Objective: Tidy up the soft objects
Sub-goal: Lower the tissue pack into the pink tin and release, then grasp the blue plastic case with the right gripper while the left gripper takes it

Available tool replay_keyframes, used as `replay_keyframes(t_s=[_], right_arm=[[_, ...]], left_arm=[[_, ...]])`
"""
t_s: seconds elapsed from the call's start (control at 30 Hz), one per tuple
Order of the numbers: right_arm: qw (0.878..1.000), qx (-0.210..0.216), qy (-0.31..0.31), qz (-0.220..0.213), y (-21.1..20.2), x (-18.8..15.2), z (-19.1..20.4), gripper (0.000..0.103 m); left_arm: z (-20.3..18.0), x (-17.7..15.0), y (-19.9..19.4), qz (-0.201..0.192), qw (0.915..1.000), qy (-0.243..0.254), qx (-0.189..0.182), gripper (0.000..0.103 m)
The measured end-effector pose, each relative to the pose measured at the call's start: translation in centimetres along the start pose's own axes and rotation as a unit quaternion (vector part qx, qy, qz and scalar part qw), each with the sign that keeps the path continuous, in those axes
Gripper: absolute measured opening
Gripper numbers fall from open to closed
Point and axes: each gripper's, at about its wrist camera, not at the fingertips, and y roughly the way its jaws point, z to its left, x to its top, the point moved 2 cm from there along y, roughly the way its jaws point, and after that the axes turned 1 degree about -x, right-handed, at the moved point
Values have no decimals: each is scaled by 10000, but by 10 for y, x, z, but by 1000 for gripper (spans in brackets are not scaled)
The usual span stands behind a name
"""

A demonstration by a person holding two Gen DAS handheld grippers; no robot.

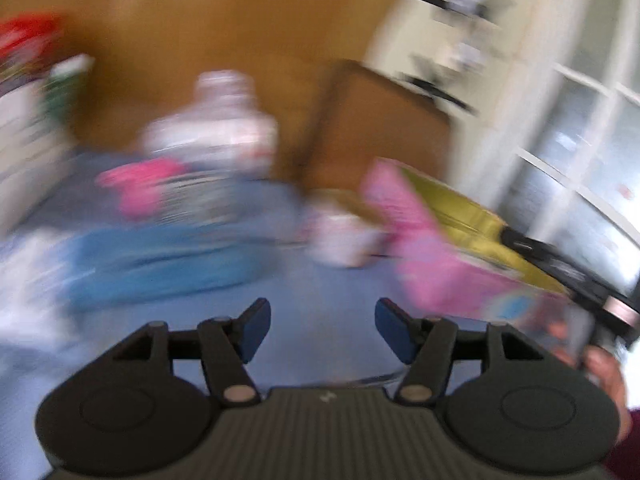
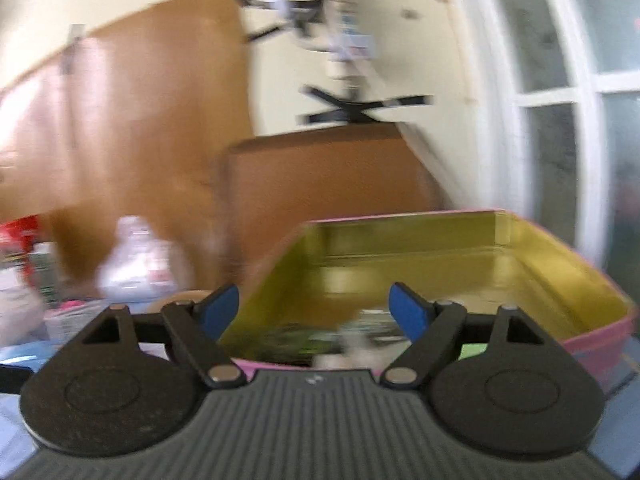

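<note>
Both hand-held grippers wide apart, holding nothing.
Left hand-held gripper [image 1: 322, 326] hangs over blue bedding [image 1: 312, 292]; right hand-held gripper [image 2: 314, 312] faces the pink tin [image 2: 596, 344], whose long axis runs left-right.

You see a tin [image 2: 600, 344] pink outside and gold-green inside, with bright pink cloth [image 1: 140, 188] and blue fabric [image 1: 160, 264] left of it.

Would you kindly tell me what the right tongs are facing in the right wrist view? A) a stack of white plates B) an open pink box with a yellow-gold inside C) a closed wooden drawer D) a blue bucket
B: the right tongs, jaws apart and holding nothing, point into an open pink box whose inner walls look yellow-gold, with some blurred items at its near edge.
</note>
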Motion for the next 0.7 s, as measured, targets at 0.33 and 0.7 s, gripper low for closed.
replay_keyframes(t_s=[0.33,0.7], right_arm=[[9579,2399,-766,1380,53,-22,163,84],[9253,2403,-28,2935,152,-36,200,66]], left_arm=[[107,-18,-65,-768,9870,-1200,747,60],[108,-17,-51,-508,9890,-1303,486,60]])
